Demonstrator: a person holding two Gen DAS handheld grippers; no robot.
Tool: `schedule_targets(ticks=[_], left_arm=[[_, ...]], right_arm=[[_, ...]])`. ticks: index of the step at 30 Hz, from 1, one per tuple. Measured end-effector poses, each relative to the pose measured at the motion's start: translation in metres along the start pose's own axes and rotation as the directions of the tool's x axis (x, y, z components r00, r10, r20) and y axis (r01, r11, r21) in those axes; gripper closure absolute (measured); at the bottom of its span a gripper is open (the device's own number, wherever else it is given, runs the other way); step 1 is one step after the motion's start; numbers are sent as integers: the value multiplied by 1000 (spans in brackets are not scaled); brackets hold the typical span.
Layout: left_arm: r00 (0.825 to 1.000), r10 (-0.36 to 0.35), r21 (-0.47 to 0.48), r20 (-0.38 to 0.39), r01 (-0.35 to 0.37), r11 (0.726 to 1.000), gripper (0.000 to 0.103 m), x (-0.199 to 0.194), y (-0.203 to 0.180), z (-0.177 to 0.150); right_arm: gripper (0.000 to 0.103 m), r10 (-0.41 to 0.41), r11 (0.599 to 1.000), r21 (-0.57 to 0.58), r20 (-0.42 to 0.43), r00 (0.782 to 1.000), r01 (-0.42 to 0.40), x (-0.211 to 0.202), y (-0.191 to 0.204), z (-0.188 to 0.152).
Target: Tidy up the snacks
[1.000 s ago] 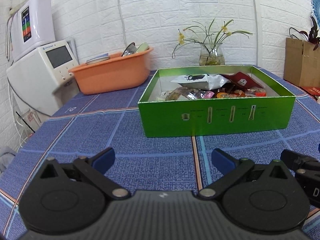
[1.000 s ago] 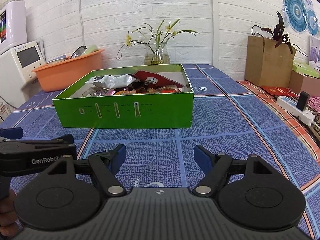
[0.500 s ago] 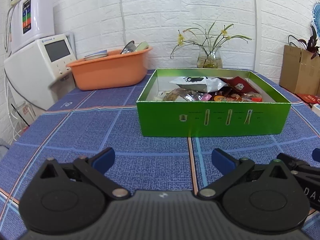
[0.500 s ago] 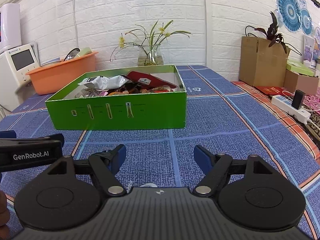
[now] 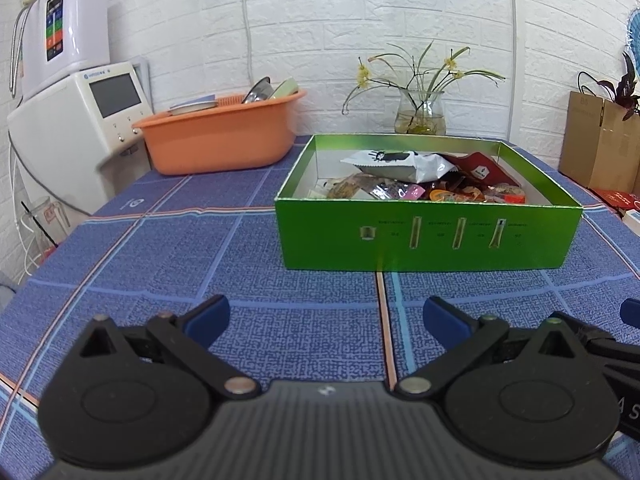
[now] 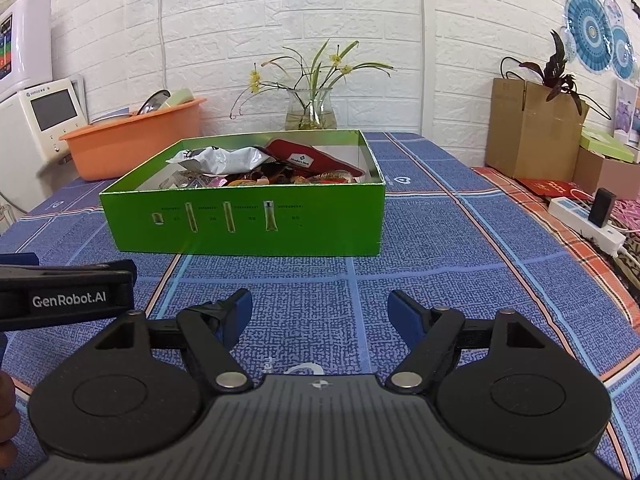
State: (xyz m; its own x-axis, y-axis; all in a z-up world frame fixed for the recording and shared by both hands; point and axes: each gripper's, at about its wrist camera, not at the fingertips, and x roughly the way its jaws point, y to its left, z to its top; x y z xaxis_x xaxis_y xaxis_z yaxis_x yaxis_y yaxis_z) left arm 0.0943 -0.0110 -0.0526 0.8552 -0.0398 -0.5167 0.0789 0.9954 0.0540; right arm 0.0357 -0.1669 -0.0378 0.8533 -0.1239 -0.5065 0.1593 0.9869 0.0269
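Note:
A green box point(image 5: 428, 240) point(image 6: 244, 222) stands on the blue tablecloth, filled with several snack packs: a white-silver bag point(image 5: 400, 164) point(image 6: 220, 159), a dark red pouch point(image 5: 482, 168) point(image 6: 308, 157) and small bright wrappers. My left gripper point(image 5: 326, 316) hovers open over the cloth in front of the box, nothing between its blue fingers. My right gripper point(image 6: 320, 312) is open too, empty, a short way before the box's front wall. In the right wrist view the left gripper's side point(image 6: 64, 296) shows at the left edge.
An orange basin point(image 5: 218, 136) with dishes sits at the back left beside a white appliance point(image 5: 76, 132). A glass vase with flowers point(image 5: 420, 114) stands behind the box. A cardboard box point(image 6: 532, 128) and a power strip point(image 6: 586, 226) lie at the right.
Both grippers have tilted up and shifted slightly, so the box sits a little differently in each view. Both stay open and empty.

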Motion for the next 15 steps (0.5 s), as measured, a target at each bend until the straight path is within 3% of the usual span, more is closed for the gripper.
schedule_targets(ticks=[6,15], left_arm=[[1000,3,-5,-2,-3,1000,0,0,0,0],[1000,9,-1,-2,-9,1000,0,1,2,0]], right_arm=[[0,54,999,4,43,998,-54,-7,1,0],[0,-5,1000,16,4,1000,5,1,-3,-2]])
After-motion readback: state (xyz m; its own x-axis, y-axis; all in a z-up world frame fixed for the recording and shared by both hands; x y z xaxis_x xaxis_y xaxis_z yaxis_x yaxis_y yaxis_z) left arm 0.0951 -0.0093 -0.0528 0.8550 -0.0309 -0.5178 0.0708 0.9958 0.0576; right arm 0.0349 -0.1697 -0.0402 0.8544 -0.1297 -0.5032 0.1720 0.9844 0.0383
